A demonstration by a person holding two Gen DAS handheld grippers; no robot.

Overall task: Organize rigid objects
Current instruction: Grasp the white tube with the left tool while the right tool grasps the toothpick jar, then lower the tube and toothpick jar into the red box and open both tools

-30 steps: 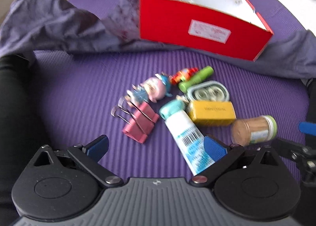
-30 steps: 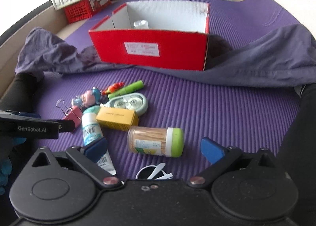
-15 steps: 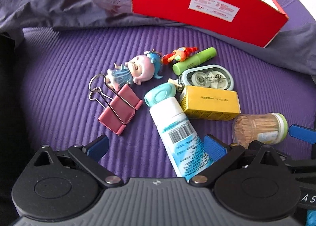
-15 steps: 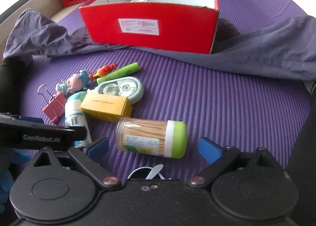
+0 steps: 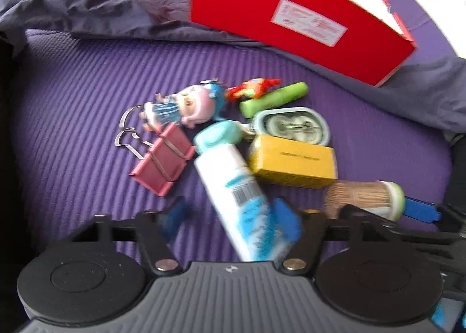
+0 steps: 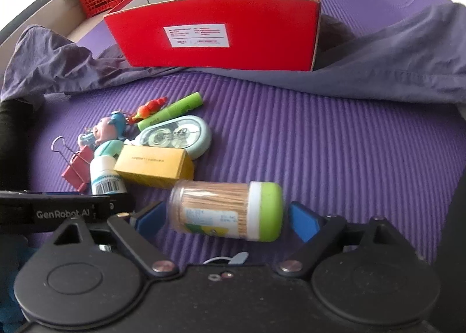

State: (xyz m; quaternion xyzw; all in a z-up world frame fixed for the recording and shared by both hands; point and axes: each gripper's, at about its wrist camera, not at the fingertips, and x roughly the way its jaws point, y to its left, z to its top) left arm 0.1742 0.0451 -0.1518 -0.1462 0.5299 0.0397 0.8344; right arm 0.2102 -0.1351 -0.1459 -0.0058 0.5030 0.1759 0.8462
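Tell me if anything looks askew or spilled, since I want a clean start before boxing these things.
Nothing spilled. The toothpick jar lies on its side, lid on. The red box sits on a rumpled purple-grey cloth. The white tube lies slanted among the heaped small items.

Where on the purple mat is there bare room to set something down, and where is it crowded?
Bare mat lies right of the tape dispenser and toothpick jar, up to the grey cloth. Another bare strip lies left of the pink binder clip. Crowded: the cluster around the yellow box and white tube.
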